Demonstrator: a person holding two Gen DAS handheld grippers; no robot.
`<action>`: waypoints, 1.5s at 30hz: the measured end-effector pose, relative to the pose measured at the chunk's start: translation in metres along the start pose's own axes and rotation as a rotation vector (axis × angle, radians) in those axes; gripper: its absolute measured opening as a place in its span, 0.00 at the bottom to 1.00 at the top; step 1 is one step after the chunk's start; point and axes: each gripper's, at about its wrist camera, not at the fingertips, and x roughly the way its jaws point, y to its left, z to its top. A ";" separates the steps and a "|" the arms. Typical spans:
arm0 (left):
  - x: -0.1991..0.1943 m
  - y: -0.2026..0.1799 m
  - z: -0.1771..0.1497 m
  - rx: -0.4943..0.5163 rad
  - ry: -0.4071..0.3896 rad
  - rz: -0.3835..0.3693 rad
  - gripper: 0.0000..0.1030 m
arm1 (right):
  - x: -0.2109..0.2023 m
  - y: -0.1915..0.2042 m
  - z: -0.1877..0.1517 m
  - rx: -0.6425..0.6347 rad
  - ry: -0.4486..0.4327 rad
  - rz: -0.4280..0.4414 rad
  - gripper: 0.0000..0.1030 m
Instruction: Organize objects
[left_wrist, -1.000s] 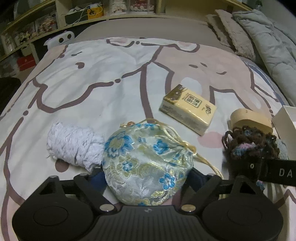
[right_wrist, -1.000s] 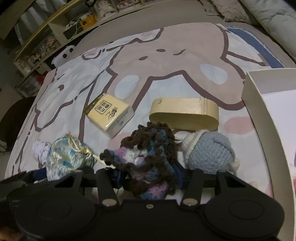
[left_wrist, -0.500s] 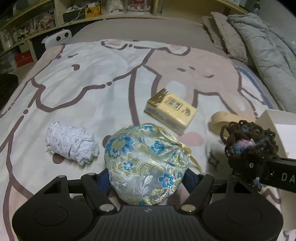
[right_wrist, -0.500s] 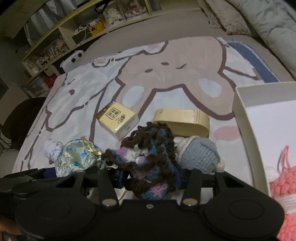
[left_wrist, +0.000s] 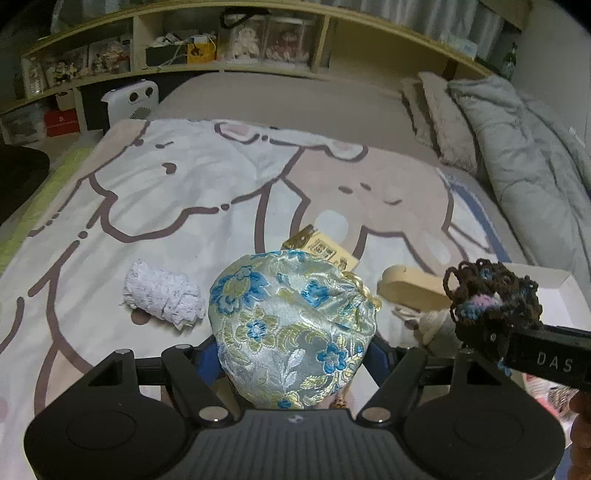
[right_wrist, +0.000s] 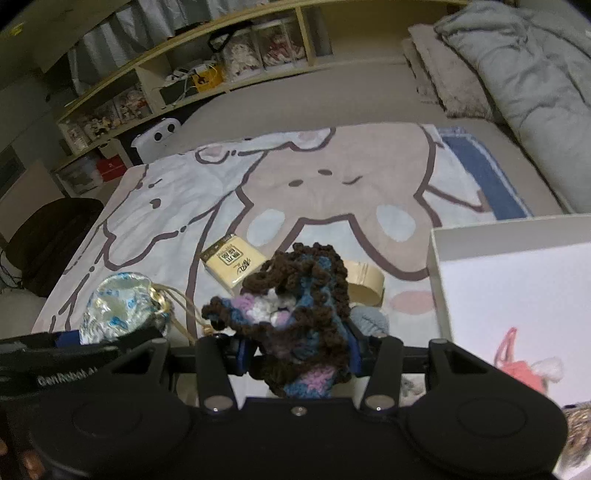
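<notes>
Left gripper (left_wrist: 293, 354) pitched steeply down, jaws clamped on both flanks of the pouch (left_wrist: 291, 325). Right gripper (right_wrist: 297, 349) close alongside on its right, likewise angled down, jaws squeezed tight into the crochet piece (right_wrist: 295, 314).

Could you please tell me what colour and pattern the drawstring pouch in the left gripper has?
The pouch is silvery pale blue brocade with blue flowers and gold leaves, clearest in the left wrist view.

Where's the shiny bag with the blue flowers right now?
The flowered pouch sits front and centre in the left wrist view, clamped in the left gripper, up off the blanket, between the white yarn bundle and the right gripper's brown crochet piece.
</notes>
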 end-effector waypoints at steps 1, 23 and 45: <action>-0.004 0.000 0.000 -0.005 -0.007 -0.003 0.73 | -0.004 0.000 0.000 -0.010 -0.006 -0.002 0.47; -0.044 -0.017 0.001 0.053 -0.117 -0.020 0.73 | -0.053 -0.022 -0.007 -0.127 -0.086 -0.006 0.47; -0.040 -0.113 0.017 0.171 -0.149 -0.110 0.73 | -0.098 -0.127 0.013 -0.047 -0.133 -0.076 0.48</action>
